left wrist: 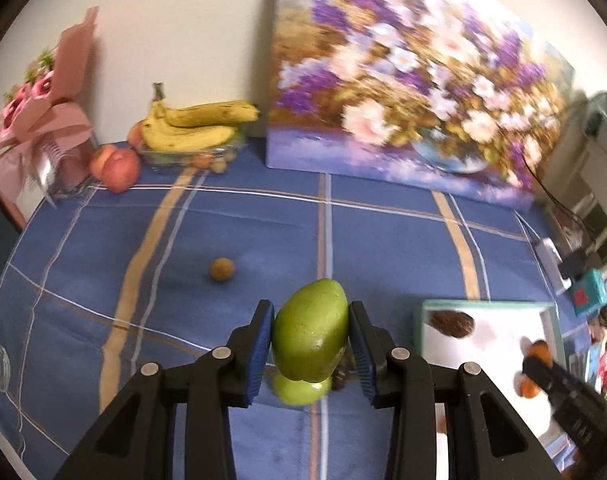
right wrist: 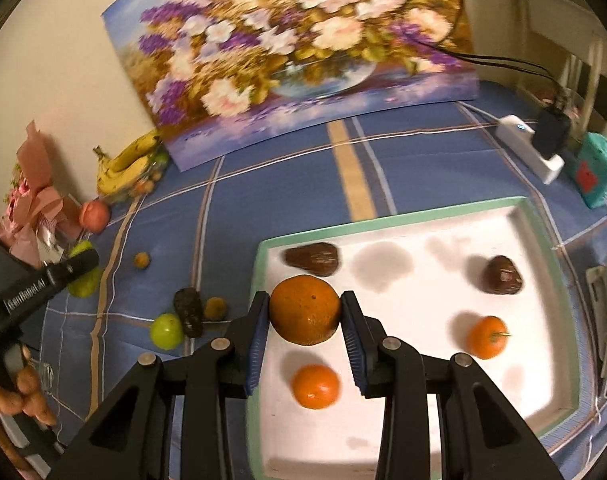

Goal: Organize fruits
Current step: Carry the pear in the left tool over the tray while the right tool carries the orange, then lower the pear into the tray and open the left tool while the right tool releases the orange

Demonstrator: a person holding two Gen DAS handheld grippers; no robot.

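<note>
Fruits, assorted, partly sorted onto a white tray (right wrist: 543, 384) with a green rim, set on a blue checked tablecloth (left wrist: 383, 240).

Item 1: green mango (left wrist: 309, 332), held between the blue pads of the left gripper (left wrist: 310, 354), jaws closed against its flanks. Long axis is set roughly upright and tilted a little away from the camera. It is carried above the cloth; a second green fruit (left wrist: 299, 392) is seen directly beneath it. The tray lies to the right of this gripper, near, so a rightward carry is judged to be needed before release.

Item 2: large orange (right wrist: 304, 309), clamped between the pads of the right gripper (right wrist: 304, 336), jaws narrowed to its width. It is held over the tray's near-left part, above a smaller orange (right wrist: 315, 386). The right hand is the nearer to the tray; only a descent onto bare tray floor appears to remain, and free space is seen just right of the fruit.

Already on the tray: a brown fruit (right wrist: 312, 259) at the far-left corner, another brown fruit (right wrist: 502, 276) at the far right, a stemmed orange (right wrist: 486, 337) at the right.

Still on the cloth, left of the tray: a small green fruit (right wrist: 166, 331), a dark elongated fruit (right wrist: 188, 312), a small brown fruit (right wrist: 215, 308), a small round brown fruit (left wrist: 222, 269).

Backdrop, not handled: bananas (left wrist: 195, 122), peach (left wrist: 115, 168), flower painting (left wrist: 403, 92).

Pose: both grippers are pointed forward and downward over the table.
</note>
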